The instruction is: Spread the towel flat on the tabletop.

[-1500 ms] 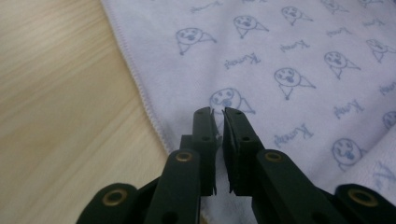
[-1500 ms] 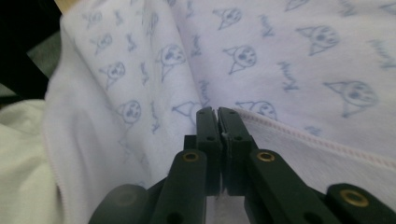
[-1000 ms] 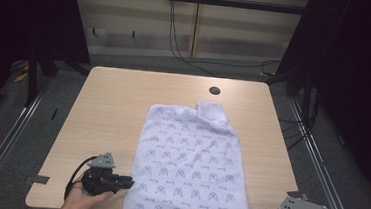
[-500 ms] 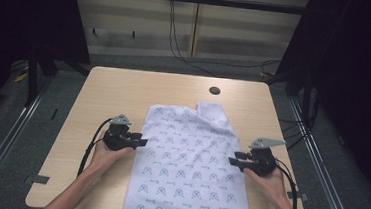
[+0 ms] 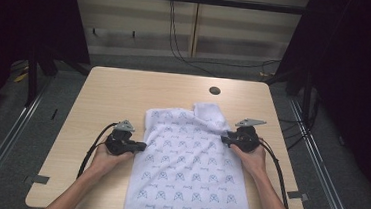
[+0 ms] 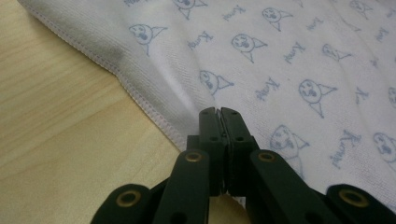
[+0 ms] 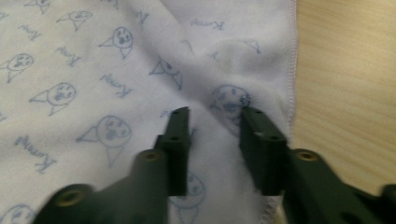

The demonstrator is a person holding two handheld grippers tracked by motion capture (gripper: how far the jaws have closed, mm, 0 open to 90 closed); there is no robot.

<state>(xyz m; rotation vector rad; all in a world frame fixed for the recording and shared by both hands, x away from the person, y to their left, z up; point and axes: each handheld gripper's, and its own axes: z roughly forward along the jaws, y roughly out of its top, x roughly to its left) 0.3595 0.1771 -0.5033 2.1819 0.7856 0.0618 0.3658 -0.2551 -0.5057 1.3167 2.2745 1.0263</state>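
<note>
Two hand-held grippers sit at opposite side edges of a white towel (image 5: 188, 170) printed with small blue cartoon faces and lettering, which lies spread on the pale wooden table (image 5: 119, 92), its near end running past the table's near edge and its far right corner folded over in a small rumpled flap.

The left gripper (image 5: 141, 145) rests at the towel's left hem, about midway along that side. In the left gripper view its black jaws have just closed and stand pressed together (image 6: 219, 114) right at the stitched border, where the fabric bunches slightly into them; a thin pinch of the hem appears caught, though the jaws hide the exact bite.

The right gripper (image 5: 225, 138) is at the towel's right edge, just below the folded flap. In the right gripper view its jaws have just been closing yet stand apart (image 7: 215, 122), straddling a raised fold of cloth beside the stitched hem. The picture is blurred, and whether the pads press the fold cannot be told.

Black cables trail from both grippers back along the person's forearms. A dark round grommet hole (image 5: 214, 91) lies in the tabletop beyond the towel, well clear of both hands. Behind the table, loose wires hang against a light panel.
</note>
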